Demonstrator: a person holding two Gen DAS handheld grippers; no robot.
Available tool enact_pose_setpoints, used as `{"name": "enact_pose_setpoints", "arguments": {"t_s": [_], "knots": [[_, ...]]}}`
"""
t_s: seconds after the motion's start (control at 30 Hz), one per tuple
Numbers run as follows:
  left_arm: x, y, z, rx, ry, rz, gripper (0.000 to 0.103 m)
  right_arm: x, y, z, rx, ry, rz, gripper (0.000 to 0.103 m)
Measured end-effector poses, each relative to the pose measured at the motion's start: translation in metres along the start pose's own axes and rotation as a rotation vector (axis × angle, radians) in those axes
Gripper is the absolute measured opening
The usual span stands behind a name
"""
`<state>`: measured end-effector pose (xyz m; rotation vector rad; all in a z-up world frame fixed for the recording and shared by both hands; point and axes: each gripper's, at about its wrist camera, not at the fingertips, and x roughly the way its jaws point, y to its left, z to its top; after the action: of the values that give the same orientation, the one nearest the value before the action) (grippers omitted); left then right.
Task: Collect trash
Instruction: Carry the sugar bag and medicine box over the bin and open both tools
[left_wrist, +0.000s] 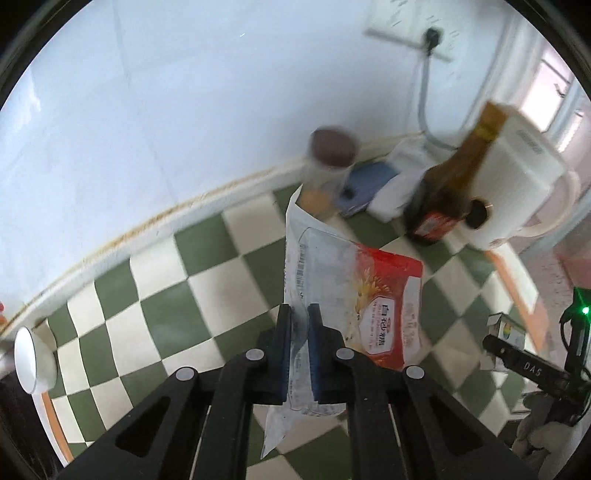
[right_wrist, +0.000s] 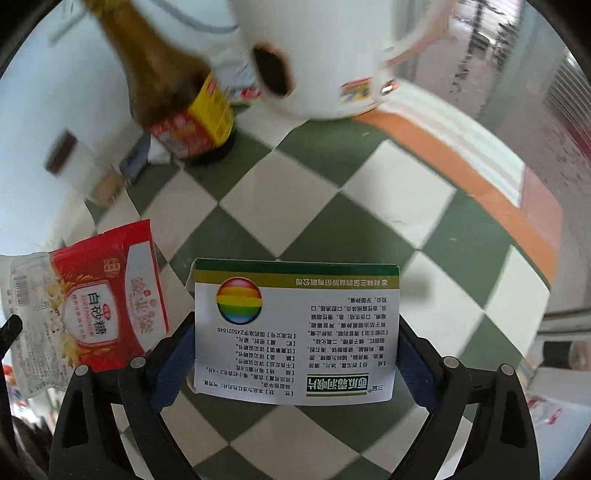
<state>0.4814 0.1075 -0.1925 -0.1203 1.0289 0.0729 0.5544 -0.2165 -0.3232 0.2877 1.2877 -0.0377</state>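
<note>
My left tool (left_wrist: 299, 314) pinches the red sugar bag (left_wrist: 354, 295) at frame centre; my right tool (right_wrist: 295, 332) clamps the white medicine box (right_wrist: 295, 332) low centre, above the checkered tabletop (right_wrist: 332, 192).

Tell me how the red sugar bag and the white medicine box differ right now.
The sugar bag is soft, crinkled plastic, red with a clear part; the medicine box is stiff, flat-sided white card with a green band. The left tool pinches the bag with its fingers nearly together; the right tool spans the box with its fingers wide apart. Both are held up above the checkered floor.
</note>
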Motion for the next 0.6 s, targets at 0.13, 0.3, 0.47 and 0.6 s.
{"name": "enact_pose_setpoints", "arguments": {"t_s": [0.13,0.3,0.47,0.6], "knots": [[-0.024,-0.041,0.01,0.058,-0.055,-0.046,0.005,-0.04,-0.04,-0.013,0.067,-0.05,0.033,0.097],[-0.052,-0.109,0.002,0.173,-0.094,-0.112,0.005,-0.093,-0.096,-0.05,0.157,-0.129,0.024,0.097],[-0.071,-0.205,-0.034,0.344,-0.081,-0.209,0.005,-0.135,-0.174,-0.099,0.278,-0.182,-0.031,0.097],[-0.076,-0.286,-0.077,0.481,-0.033,-0.299,0.005,-0.165,-0.254,-0.158,0.406,-0.193,-0.093,0.097]]}}
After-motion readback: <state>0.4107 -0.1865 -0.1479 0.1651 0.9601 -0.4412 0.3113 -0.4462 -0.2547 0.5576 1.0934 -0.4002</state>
